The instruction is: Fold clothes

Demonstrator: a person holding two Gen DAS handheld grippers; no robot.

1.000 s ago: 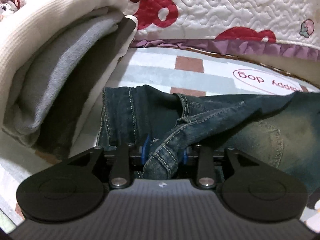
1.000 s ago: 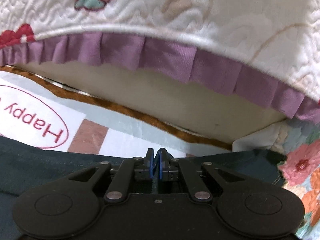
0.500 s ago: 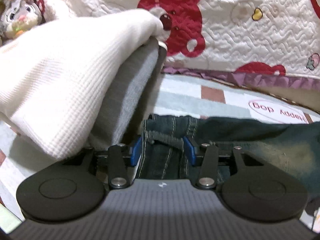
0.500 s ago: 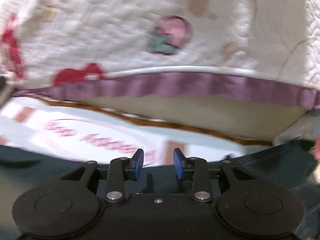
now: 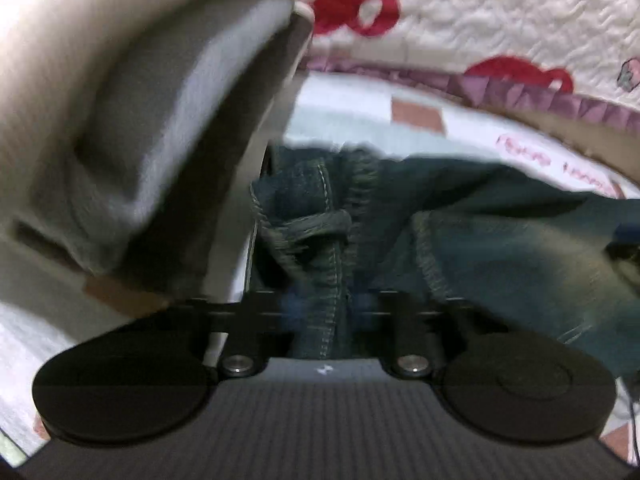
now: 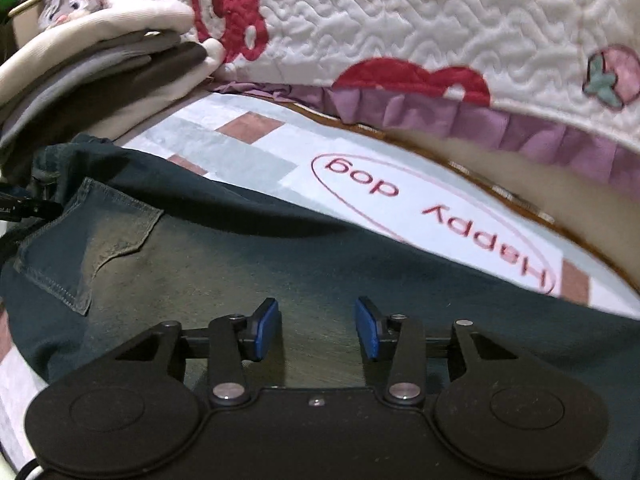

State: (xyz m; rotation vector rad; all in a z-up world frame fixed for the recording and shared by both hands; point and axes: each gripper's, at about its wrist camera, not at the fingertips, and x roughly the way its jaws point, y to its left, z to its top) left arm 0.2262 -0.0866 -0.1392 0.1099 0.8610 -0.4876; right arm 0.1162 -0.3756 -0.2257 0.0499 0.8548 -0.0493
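Dark blue jeans (image 6: 224,248) lie spread on a patchwork mat, with a back pocket (image 6: 88,240) facing up at the left. My right gripper (image 6: 317,328) hovers just over the faded seat of the jeans, open, with nothing between its blue pads (image 6: 264,326). The left wrist view is blurred. There a bunched seam of the jeans (image 5: 328,280) runs between the fingers of my left gripper (image 5: 326,304), which looks shut on it. The jeans' left end sits against a stack of folded clothes (image 5: 160,120).
The folded stack (image 6: 100,64) of cream, grey and dark garments stands at the left. A quilt (image 6: 400,20) with red bears and a purple frill hangs behind. The mat (image 6: 400,184) reads "Happy dog". A plush toy (image 6: 60,4) sits at the far left.
My right gripper went from shut to open, let go of the jeans and swung left and back. My left gripper loosened briefly, then closed on the bunched denim again while moving.
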